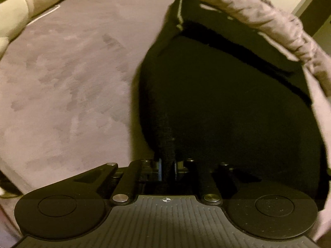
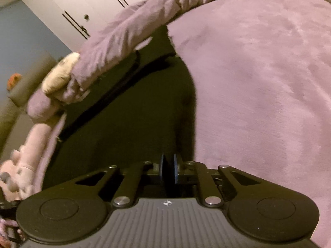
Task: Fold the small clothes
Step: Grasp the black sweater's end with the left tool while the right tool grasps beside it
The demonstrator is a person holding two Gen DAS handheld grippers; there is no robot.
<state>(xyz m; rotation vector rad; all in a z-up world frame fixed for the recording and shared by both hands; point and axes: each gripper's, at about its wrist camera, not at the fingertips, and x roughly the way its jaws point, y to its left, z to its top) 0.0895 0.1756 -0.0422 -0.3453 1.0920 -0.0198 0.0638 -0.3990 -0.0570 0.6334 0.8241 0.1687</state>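
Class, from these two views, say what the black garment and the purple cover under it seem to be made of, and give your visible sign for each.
Black garment: seemingly a soft matte knit, since it bunches between the left gripper's pads; the weave is too dark to tell. Purple cover: probably plush fleece or velour, showing brushed light and dark streaks in its nap.

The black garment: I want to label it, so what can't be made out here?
- Black garment: type unclear; dark and blurred in both views, far end under the bunched lilac bedding.
- Left gripper: pinched fabric hides the pads.
- Right gripper: dark gap; its hold is unclear.
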